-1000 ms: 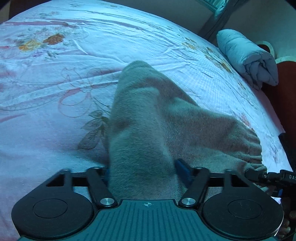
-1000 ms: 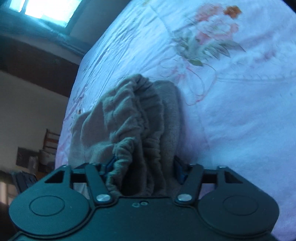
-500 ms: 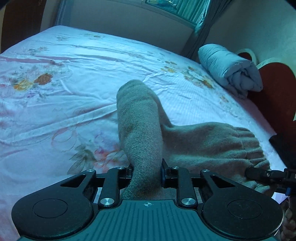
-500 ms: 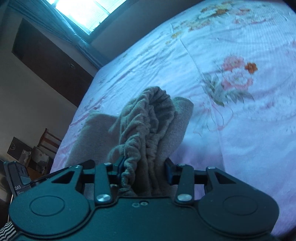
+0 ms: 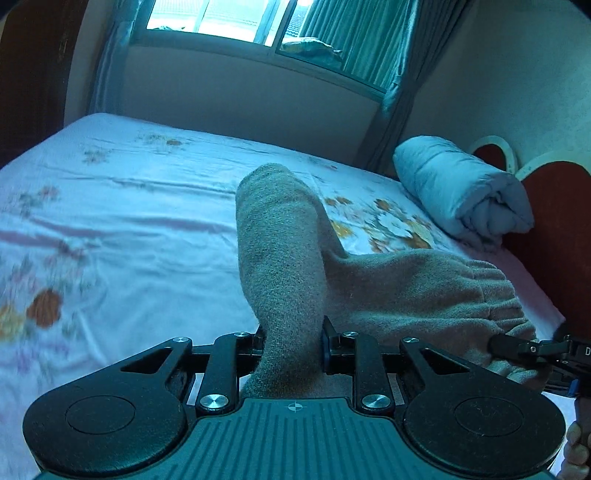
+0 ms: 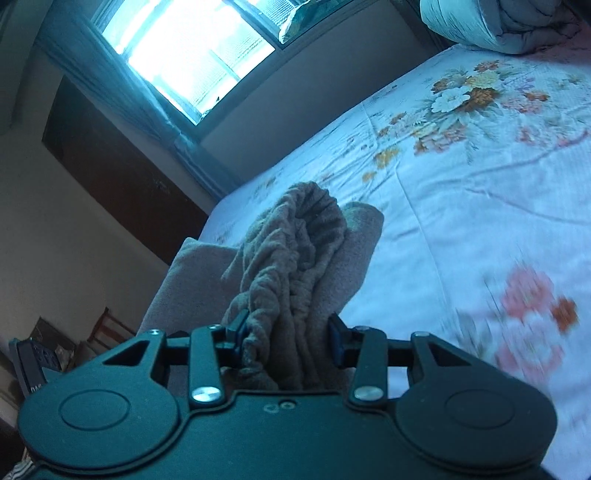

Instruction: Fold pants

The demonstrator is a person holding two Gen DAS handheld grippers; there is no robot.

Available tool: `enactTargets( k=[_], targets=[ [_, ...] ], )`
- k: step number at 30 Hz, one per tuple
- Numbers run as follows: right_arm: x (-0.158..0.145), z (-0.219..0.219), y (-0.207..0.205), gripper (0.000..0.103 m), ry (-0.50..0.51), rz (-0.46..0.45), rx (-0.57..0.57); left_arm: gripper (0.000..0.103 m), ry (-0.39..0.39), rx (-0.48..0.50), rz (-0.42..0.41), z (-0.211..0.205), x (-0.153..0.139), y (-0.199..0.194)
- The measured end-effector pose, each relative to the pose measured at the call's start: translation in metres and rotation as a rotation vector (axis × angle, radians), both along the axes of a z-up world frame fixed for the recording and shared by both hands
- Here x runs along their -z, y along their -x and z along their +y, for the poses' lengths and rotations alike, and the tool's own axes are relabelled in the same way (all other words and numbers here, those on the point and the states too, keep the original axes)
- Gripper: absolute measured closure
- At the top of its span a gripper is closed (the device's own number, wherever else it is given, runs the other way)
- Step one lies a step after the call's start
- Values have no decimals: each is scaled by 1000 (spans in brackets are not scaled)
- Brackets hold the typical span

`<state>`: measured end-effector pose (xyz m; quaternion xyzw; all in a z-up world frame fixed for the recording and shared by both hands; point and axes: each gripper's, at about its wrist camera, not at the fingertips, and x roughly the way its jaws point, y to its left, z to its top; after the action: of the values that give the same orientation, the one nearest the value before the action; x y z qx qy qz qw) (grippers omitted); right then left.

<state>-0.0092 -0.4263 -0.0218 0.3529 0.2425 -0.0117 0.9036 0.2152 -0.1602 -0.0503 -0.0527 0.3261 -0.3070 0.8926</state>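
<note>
Grey-brown fleece pants (image 5: pixel 295 280) hung lifted above the bed (image 5: pixel 129 229), stretched between our two tools over its near edge. We had the left gripper (image 5: pixel 291 349) clamped on a thick fold of the fabric that rose upright between its fingers, while the cloth ran off to the right toward the gathered elastic waistband (image 5: pixel 495 291). That bunched waistband (image 6: pixel 295 273) sat pinched in our right gripper (image 6: pixel 288 332), whose jaws pressed in on it from both sides; the tip of that tool (image 5: pixel 517 345) showed at the right edge of the left wrist view, touching the waistband. Below the pants lay the pale floral sheet (image 6: pixel 480 206). Near the bed's far right corner, against a red headboard (image 5: pixel 554 236), rested a rolled light-blue quilt (image 5: pixel 461 192). Beyond the far edge stood a wall with a curtained window (image 5: pixel 229 18).
</note>
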Motion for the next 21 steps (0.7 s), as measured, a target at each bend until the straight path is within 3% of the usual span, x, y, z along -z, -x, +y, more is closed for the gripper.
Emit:
enactTargets(
  k=[3,8,11,13,15,19,21],
  targets=[
    [8,-20,-52,70,22,5,7,78,-17,-22,3,-24,11,-49],
    [44,-53,-132,70,35,50,23,78,-61,-57,34,-59,55,-117],
    [79,-66,-165,68,44,108,42,77,-145,-80,70,-76,92,-138],
    [106,-70,-176,62,44,189,83,70,-179,-76,69,-78,110,-137],
    [124,-75,-174,44,14,201,116,63,-211,-57,25,-82,113,-130],
    [114,-68,-160,30,62,175,151,27,-265,-69,20,-81,104,-125],
    [100,-67,-148,26,91,155,199,24,-261,-74,5,-75,94,-114]
  ],
)
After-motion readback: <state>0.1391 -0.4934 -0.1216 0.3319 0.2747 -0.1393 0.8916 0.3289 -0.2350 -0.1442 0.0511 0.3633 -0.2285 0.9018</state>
